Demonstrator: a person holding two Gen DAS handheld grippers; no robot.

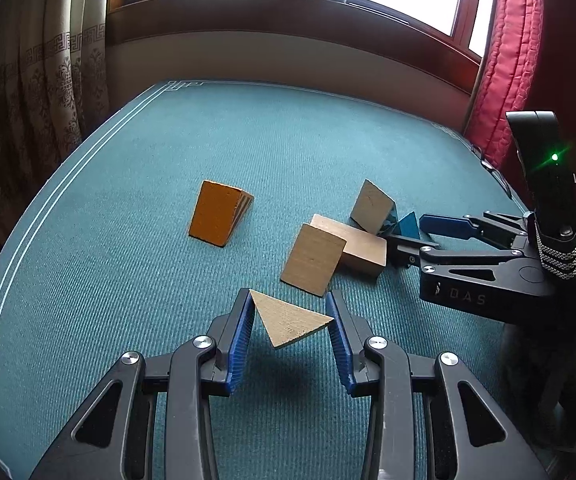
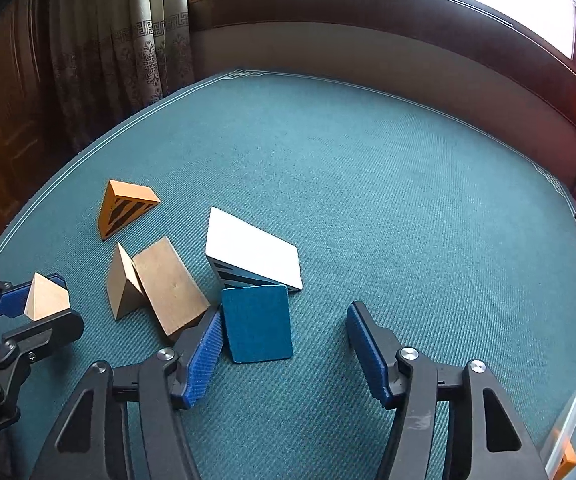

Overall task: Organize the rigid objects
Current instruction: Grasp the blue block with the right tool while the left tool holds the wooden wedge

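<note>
We read only two markings. On the side of the black plastic body of the right gripper, seen from the left wrist view, pale raised letters spell "DAS" next to a small logo mark. On the black plastic body of the left gripper, at the lower left edge of the right wrist view, small white lettering reads "RobotAI"; its first letter is partly cut off. We find nothing else legible: no labels or numbers on the blocks.

The far half of the table is free; near the front, wooden blocks crowd the left side.
</note>
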